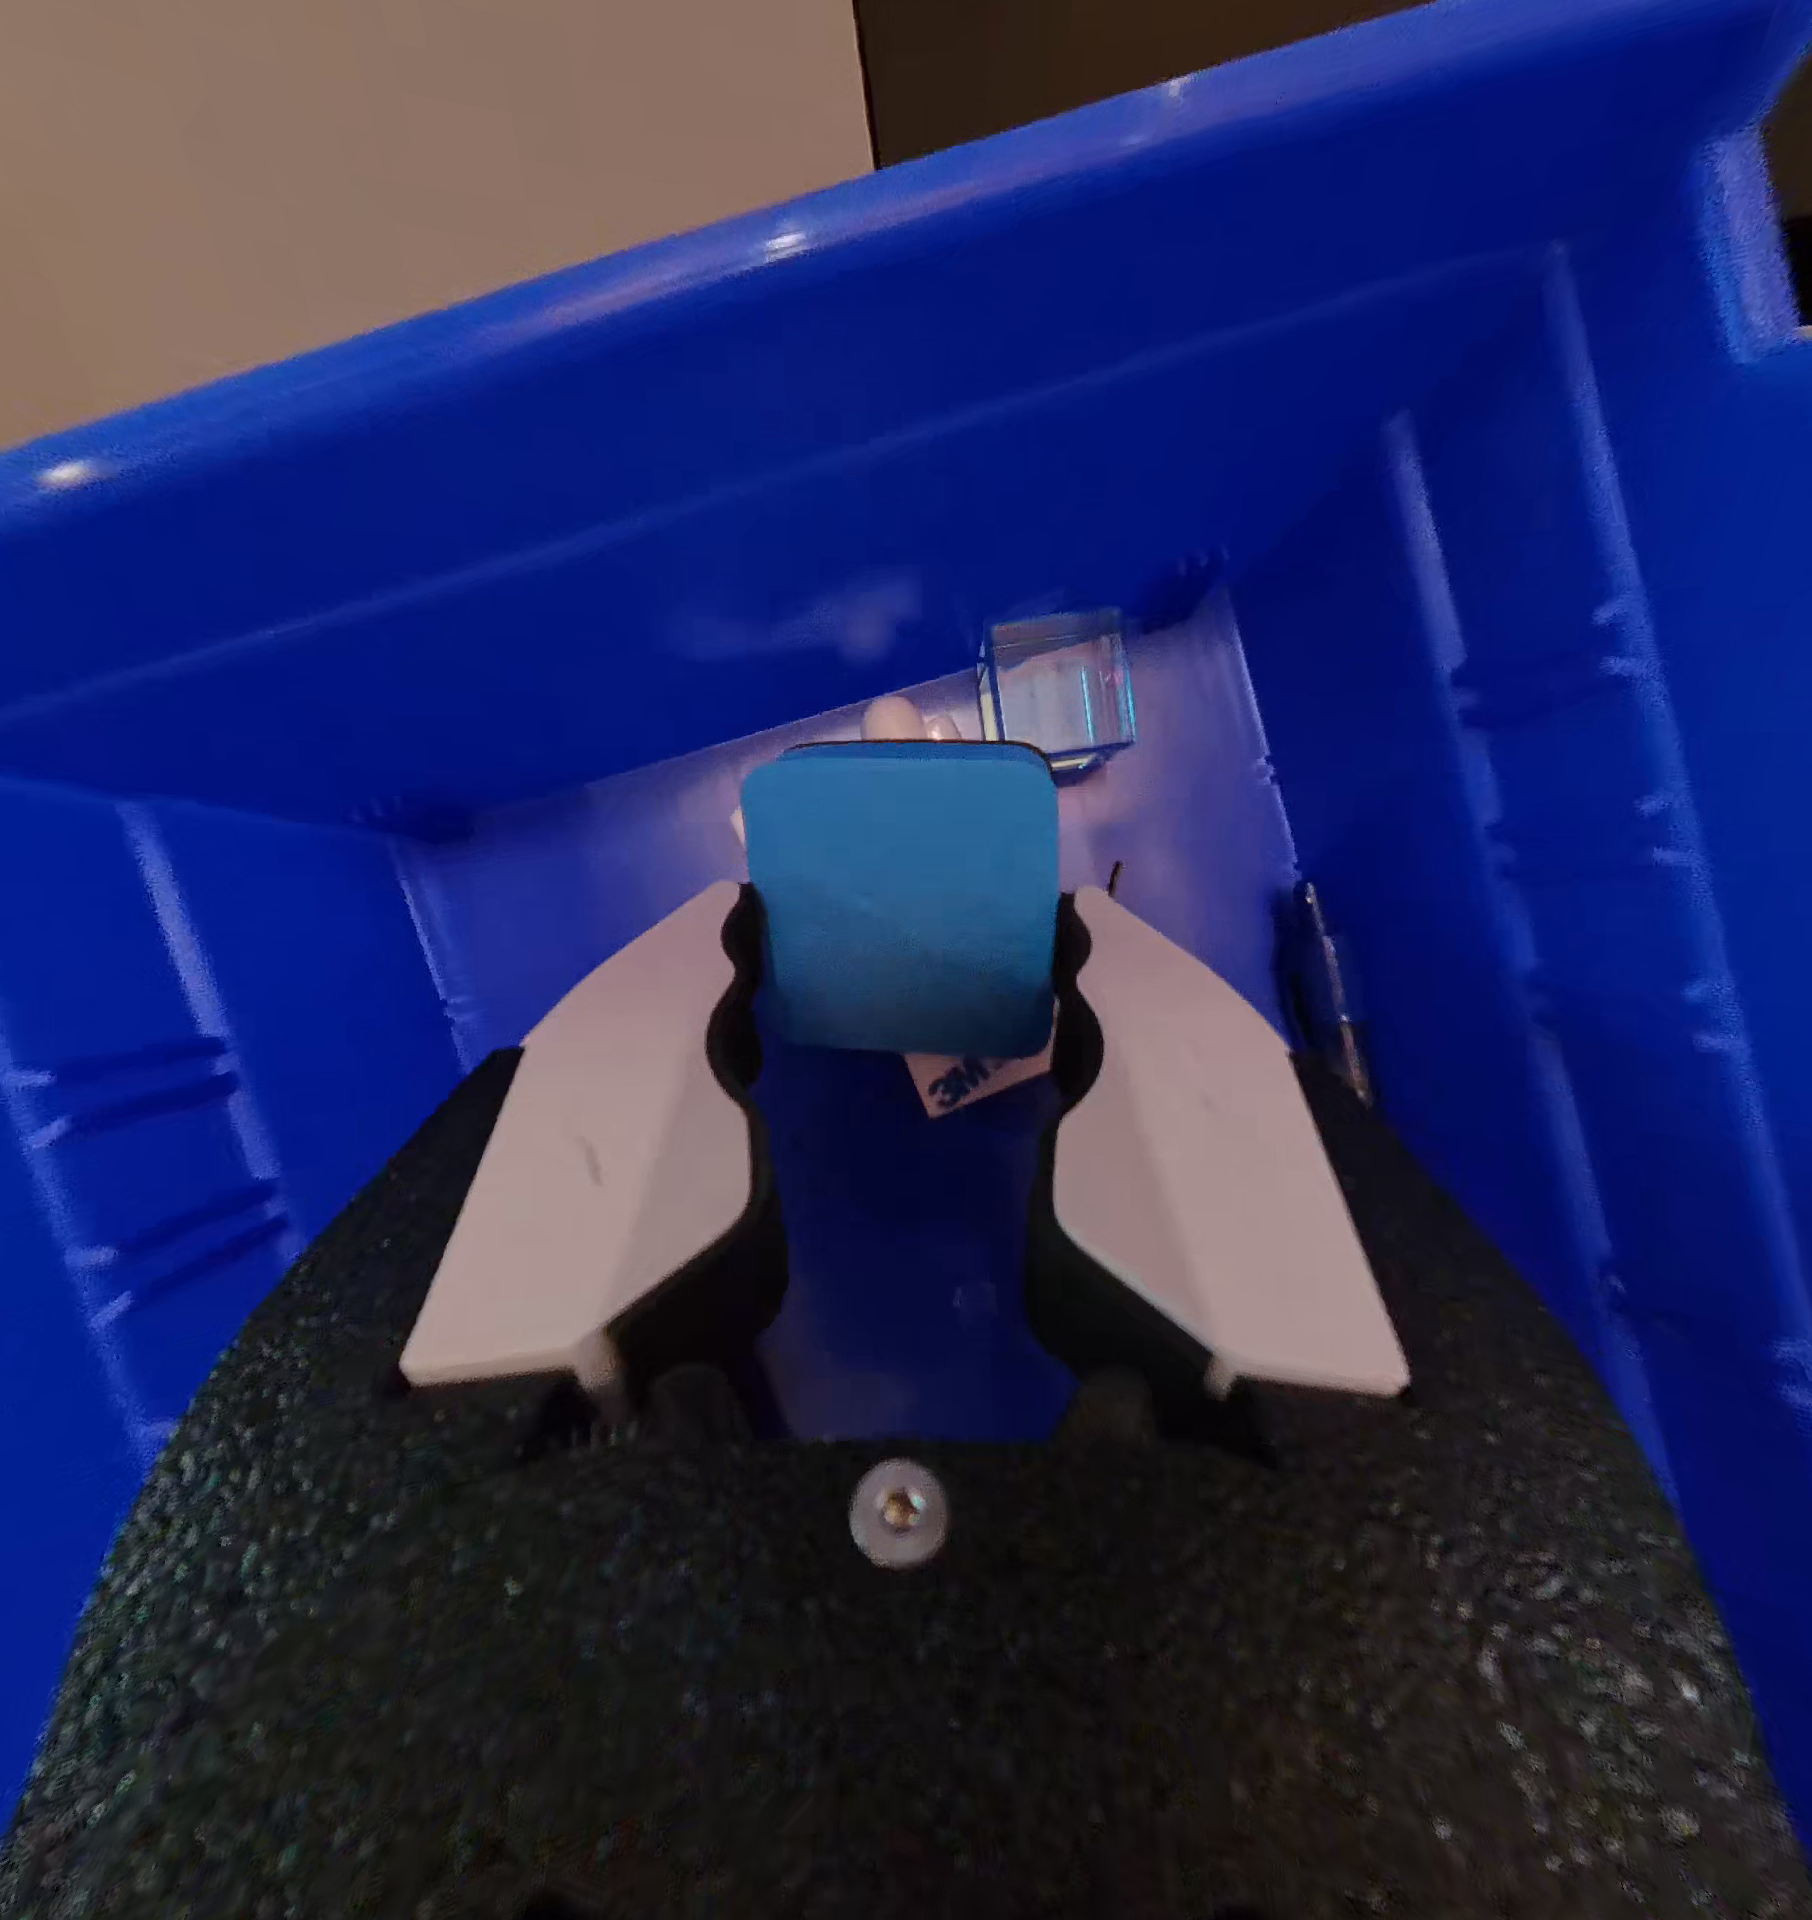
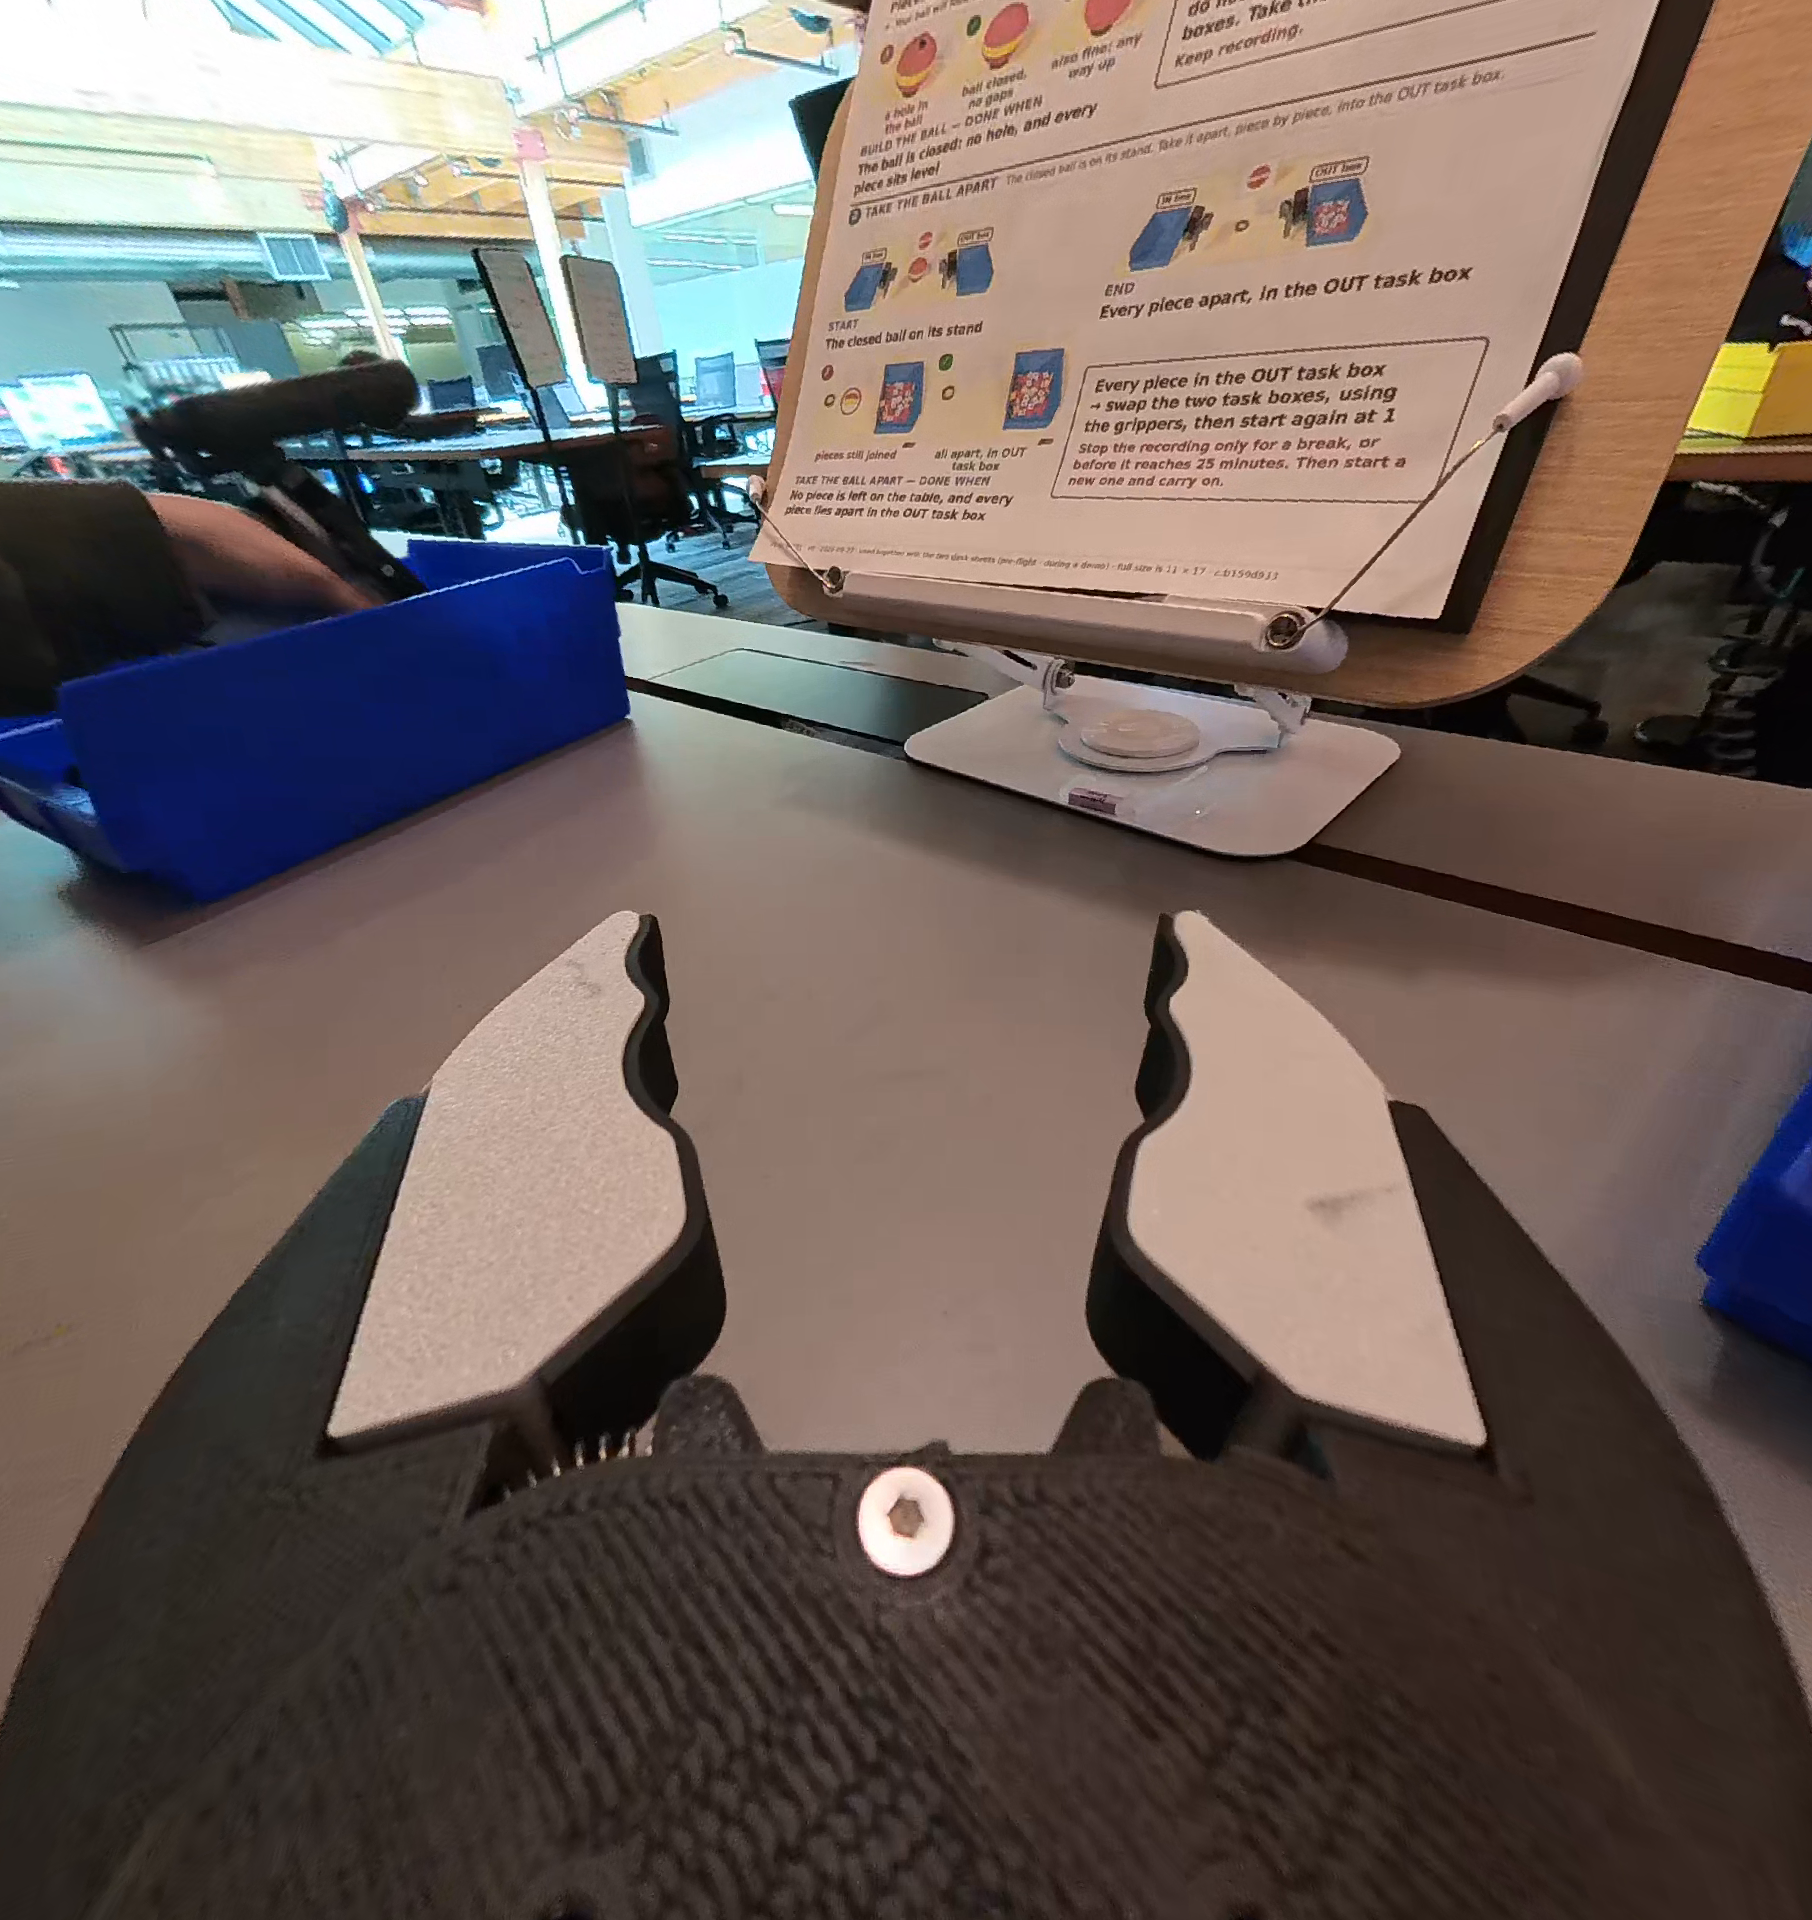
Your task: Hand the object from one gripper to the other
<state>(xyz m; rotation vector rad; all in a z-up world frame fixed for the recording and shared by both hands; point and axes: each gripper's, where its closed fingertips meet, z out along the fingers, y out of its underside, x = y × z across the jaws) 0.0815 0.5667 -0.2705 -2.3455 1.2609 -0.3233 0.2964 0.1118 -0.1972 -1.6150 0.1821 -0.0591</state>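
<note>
Left claw (image 1: 902, 925) is inside the blue bin (image 1: 985, 436), its two fingers pinching a flat blue square pad (image 1: 897, 914) by its side edges. The pad looks clear of the bin floor, though that is hard to confirm. A peeling backing tab (image 1: 959, 1086) hangs from its underside.

Right claw (image 2: 907, 997) is spread wide and empty, low over the grey counter (image 2: 881, 894), well apart from the bin.

Judged step: lift the pad out of the bin and bring it to the right claw. To do it well, keep the grip firm, rise straight up past the bin walls, then present a free edge for the right claw to close on before the left lets go.

Nearby: a clear cube (image 1: 1058, 686) and a pale piece (image 1: 897, 719) lie toward the bin's far corner. A document stand (image 2: 1151, 748) is at the counter's far edge, and a second blue bin (image 2: 1785, 1226) at its right edge.
</note>
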